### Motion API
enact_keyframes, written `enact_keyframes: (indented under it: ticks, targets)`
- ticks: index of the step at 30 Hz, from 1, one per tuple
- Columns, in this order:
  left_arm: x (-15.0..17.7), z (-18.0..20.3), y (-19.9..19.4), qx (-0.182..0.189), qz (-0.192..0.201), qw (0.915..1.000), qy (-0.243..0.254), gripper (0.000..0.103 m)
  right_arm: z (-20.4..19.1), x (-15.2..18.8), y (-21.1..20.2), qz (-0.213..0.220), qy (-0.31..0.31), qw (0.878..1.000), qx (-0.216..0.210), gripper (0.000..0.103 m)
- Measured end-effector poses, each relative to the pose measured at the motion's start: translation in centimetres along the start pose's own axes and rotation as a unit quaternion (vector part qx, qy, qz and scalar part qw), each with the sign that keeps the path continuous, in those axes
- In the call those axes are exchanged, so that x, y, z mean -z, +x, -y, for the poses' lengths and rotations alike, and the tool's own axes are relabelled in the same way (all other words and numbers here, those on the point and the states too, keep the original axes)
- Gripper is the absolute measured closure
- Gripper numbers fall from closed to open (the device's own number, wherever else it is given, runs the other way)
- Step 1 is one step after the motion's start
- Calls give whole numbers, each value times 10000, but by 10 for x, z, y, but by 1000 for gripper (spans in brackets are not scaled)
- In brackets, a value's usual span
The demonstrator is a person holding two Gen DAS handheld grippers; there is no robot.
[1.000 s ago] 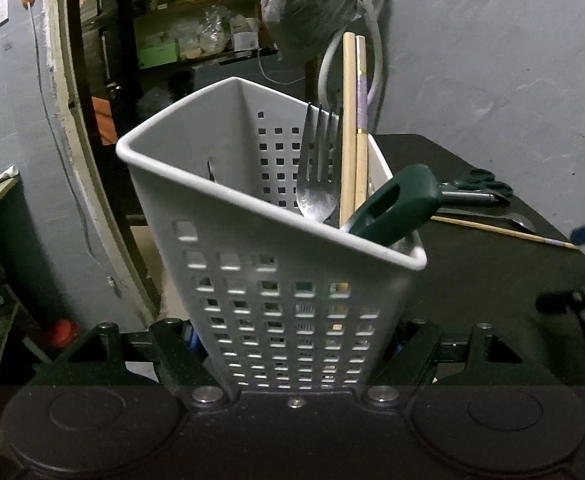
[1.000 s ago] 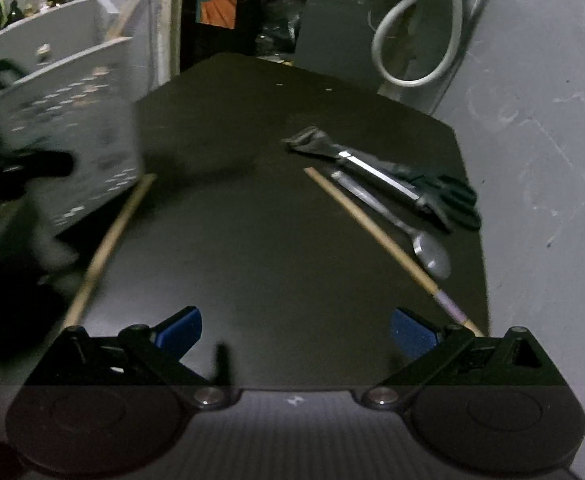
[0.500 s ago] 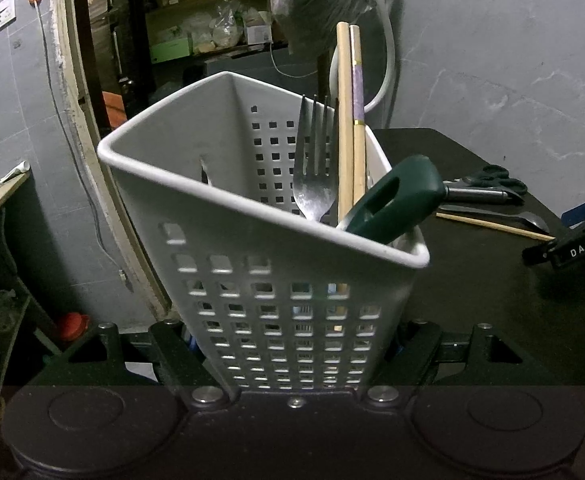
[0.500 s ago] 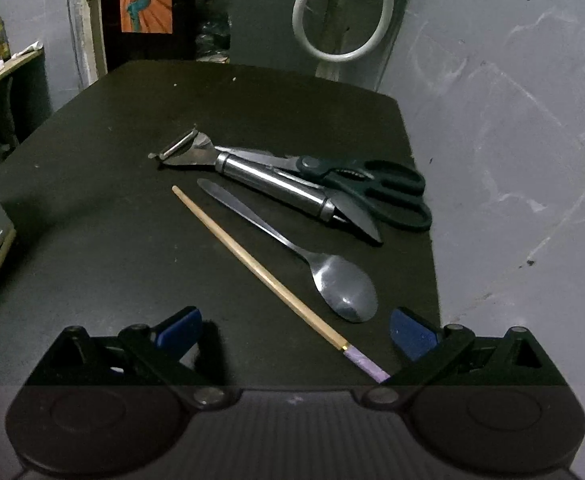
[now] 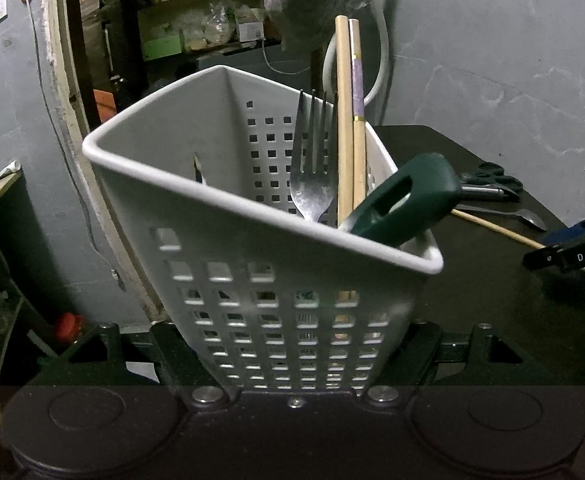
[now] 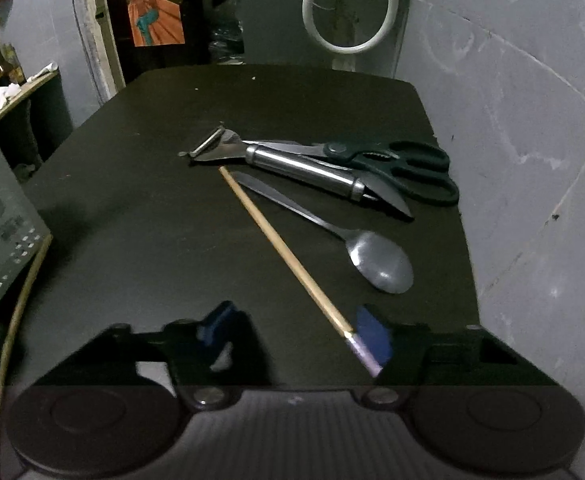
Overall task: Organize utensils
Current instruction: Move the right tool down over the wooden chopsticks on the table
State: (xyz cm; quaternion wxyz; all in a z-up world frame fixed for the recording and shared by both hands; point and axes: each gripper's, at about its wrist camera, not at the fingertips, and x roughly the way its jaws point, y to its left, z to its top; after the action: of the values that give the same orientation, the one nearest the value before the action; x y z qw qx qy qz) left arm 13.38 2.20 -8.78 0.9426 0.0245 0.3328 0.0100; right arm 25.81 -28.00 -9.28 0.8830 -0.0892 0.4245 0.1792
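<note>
Standing tilted between the left tongs, the white perforated utensil caddy was a three-sided plastic bin with a rounded rim and rows of square holes down its walls. Inside it, at the corner away from the left tongs' left side, a steel fork stood tines up, two wooden chopsticks rose past the rim, one with a lilac band near its top, and a dark green handle with a slot leaned out over the rim. The left tongs were clamped narrowly on the caddy's lower walls, holding it.

Ahead of the right tongs on the dark counter lay a single wooden chopstick with a lilac end, running diagonally away from them. Just beyond it lay a steel spoon, bowl nearest the right tongs, then a steel-handled peeler and green-handled kitchen scissors, lying against each other farther off.

The right tongs were about half open and closing, their blue pads blurred. The chopstick's lilac end lay between them, close against the right-side pad; whether that pad touched it could not be told. The other pad stood well clear.
</note>
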Motion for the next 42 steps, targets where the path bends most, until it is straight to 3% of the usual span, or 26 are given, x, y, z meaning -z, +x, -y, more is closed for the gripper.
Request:
enact_keyframes:
  ticks: [2, 5, 6, 14, 27, 37, 42]
  targets:
    - [0, -1, 0, 21, 8, 10000, 45, 25, -4, 0, -2, -1, -7, 10000, -19, 54]
    - [0, -2, 1, 24, 17, 10000, 58, 26, -12, 1, -5, -22, -41, 10000, -47, 87]
    - [0, -2, 0, 28, 13, 10000, 64, 26, -16, 2, -6, -37, -64, 10000, -41, 93]
    - [-1, -8, 0, 172, 31, 9998, 128, 27, -64, 19, -21, -116, -334, 9992, -210, 96]
    - [-1, -15, 4, 356, 90, 9990, 260, 27, -140, 41, -47, -270, -123, 9963, -812, 96]
    - [1, -22, 4, 525, 144, 9980, 310, 27, -167, 50, -52, -449, -204, 9949, -876, 96]
    - [1, -26, 5, 576, 148, 9977, 323, 27, -167, 49, -50, -458, -171, 9952, -845, 85]
